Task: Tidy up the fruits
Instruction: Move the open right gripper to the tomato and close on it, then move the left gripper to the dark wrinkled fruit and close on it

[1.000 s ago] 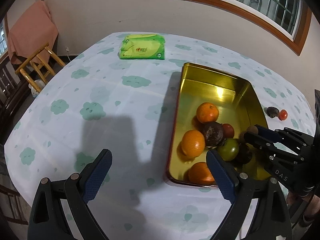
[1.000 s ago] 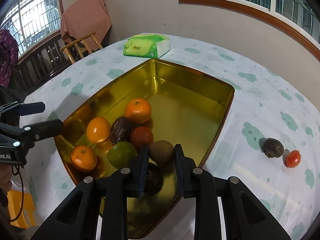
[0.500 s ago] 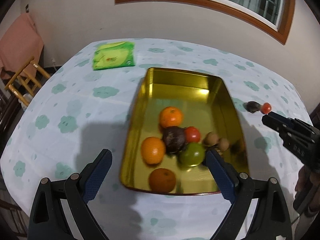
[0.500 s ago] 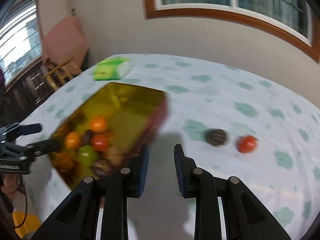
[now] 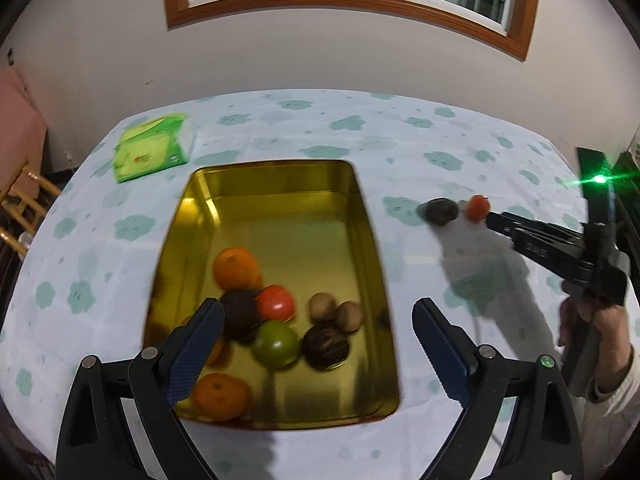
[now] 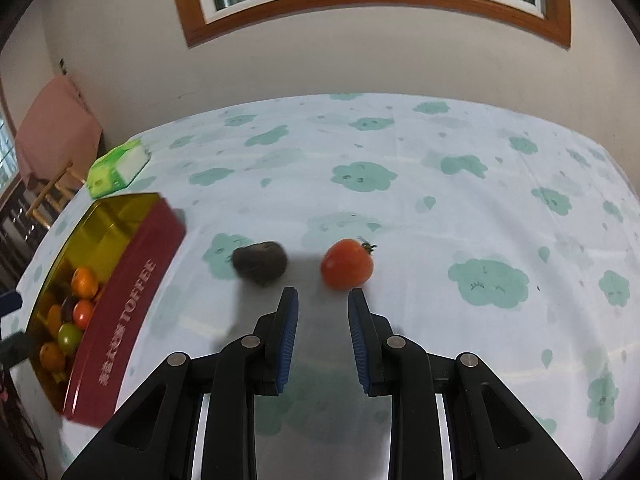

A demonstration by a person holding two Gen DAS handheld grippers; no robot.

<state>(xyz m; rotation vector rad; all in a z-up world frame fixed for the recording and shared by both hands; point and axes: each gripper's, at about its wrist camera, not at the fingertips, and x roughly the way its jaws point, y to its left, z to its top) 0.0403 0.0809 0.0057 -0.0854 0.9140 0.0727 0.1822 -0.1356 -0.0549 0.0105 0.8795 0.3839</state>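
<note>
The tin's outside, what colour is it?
Dark red tin with pale lettering, best seen from the right wrist.

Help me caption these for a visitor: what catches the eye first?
The gold tin in mid-table, with oranges, a green fruit and dark fruits huddled at its near end. Next, the red tomato and a dark fruit lying loose on the cloud-print tablecloth, just ahead of the right tongs, which are open and empty.

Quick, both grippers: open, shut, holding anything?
Left gripper: open wide, empty, above the tin.
Right gripper: open, empty, just short of the tomato.
</note>
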